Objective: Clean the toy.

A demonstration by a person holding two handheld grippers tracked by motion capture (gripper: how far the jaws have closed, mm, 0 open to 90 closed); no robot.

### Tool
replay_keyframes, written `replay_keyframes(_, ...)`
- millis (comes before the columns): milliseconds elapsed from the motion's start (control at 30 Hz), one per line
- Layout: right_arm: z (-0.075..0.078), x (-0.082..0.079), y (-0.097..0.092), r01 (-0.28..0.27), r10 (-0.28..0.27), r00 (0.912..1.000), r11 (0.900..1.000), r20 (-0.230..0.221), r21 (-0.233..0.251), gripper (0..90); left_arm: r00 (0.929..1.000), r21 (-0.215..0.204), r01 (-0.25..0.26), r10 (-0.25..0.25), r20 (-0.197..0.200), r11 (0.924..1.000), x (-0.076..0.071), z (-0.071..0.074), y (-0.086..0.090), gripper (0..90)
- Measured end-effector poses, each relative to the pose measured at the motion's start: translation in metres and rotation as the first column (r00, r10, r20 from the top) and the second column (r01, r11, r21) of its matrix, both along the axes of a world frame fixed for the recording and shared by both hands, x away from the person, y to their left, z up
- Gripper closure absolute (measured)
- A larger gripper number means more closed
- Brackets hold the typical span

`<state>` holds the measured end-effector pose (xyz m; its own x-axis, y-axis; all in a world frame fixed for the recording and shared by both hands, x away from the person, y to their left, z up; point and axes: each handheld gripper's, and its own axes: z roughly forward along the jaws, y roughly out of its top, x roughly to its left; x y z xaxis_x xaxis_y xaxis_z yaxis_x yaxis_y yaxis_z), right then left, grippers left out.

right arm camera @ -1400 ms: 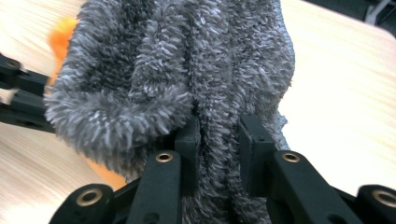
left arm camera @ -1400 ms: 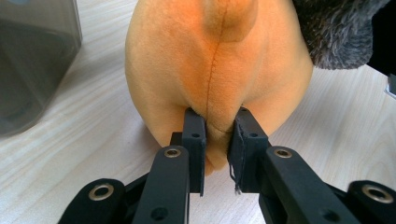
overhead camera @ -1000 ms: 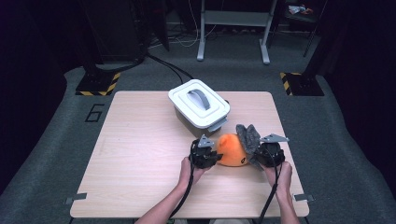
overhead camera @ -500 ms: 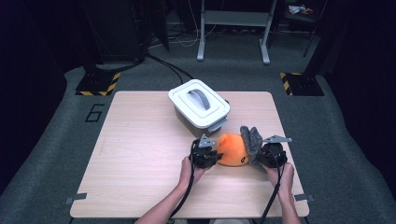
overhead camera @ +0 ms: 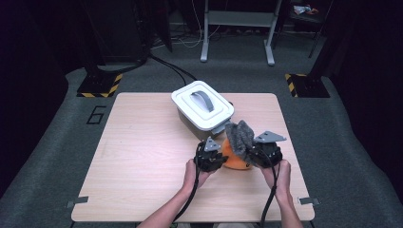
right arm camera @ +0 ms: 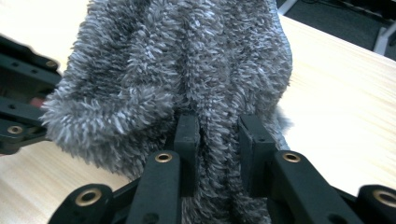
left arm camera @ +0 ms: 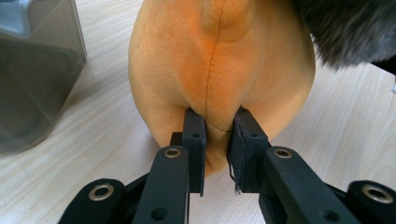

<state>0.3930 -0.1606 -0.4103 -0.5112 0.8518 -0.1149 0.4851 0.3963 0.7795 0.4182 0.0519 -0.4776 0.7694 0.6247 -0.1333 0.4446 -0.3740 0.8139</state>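
While the left gripper (left arm camera: 215,128) is pinching the orange plush (left arm camera: 219,70) on the table (overhead camera: 142,156) and the right gripper (right arm camera: 217,135) is clamping its grey fur (right arm camera: 187,65), peeling calls for a steady, unslackened anchor.

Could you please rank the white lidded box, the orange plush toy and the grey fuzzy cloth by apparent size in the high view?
1. White lidded box
2. Grey fuzzy cloth
3. Orange plush toy, partly hidden by cloth and grippers, so its place against the cloth is unsure.
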Motion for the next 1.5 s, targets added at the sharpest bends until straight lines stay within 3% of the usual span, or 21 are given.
replay_keyframes(100, -0.005, 0.002, 0.008, -0.005, 0.005, 1.0000, 0.9993, 0.000, -0.036, 71.6, 1.0000, -0.003, -0.001, 0.001, -0.007, 1.0000, 0.001, -0.002, 0.001, 77.5)
replay_keyframes(333, -0.014, 0.007, -0.007, 0.034, -0.034, 0.9991, 0.9993, -0.027, 0.013, 71.6, 0.9998, -0.020, -0.010, 0.009, -0.017, 0.9998, 0.002, -0.003, 0.002, 77.5)
replay_keyframes(667, -0.032, 0.008, -0.033, 0.089, -0.087, 0.9942, 0.9957, -0.063, 0.027, 71.7, 0.9999, -0.023, -0.007, 0.007, -0.015, 0.9997, 0.002, -0.004, 0.003, 77.5)
replay_keyframes(1000, -0.042, 0.009, -0.040, 0.125, -0.122, 0.9887, 0.9916, -0.088, 0.033, 72.0, 0.9999, -0.037, 0.000, 0.000, -0.010, 0.9993, 0.001, -0.005, 0.003, 76.8)
replay_keyframes(1100, -0.044, 0.010, -0.041, 0.127, -0.123, 0.9879, 0.9914, -0.095, 0.034, 72.2, 0.9999, -0.043, 0.006, -0.006, -0.010, 0.9991, 0.001, -0.006, 0.003, 73.5)
replay_keyframes(1267, -0.045, 0.011, -0.042, 0.138, -0.135, 0.9863, 0.9900, -0.095, 0.029, 72.2, 1.0000, -0.042, -0.004, 0.004, -0.008, 0.9991, 0.001, -0.009, 0.008, 55.2)
replay_keyframes(1333, -0.045, 0.011, -0.043, 0.137, -0.134, 0.9865, 0.9902, -0.094, 0.025, 72.2, 0.9998, -0.036, -0.004, 0.003, -0.021, 0.9994, 0.001, -0.013, 0.012, 49.0)
replay_keyframes(1500, -0.045, 0.011, -0.043, 0.135, -0.132, 0.9868, 0.9904, -0.093, 0.028, 72.2, 0.9972, -0.023, -0.009, 0.007, -0.074, 0.9997, 0.005, -0.026, 0.019, 44.3)
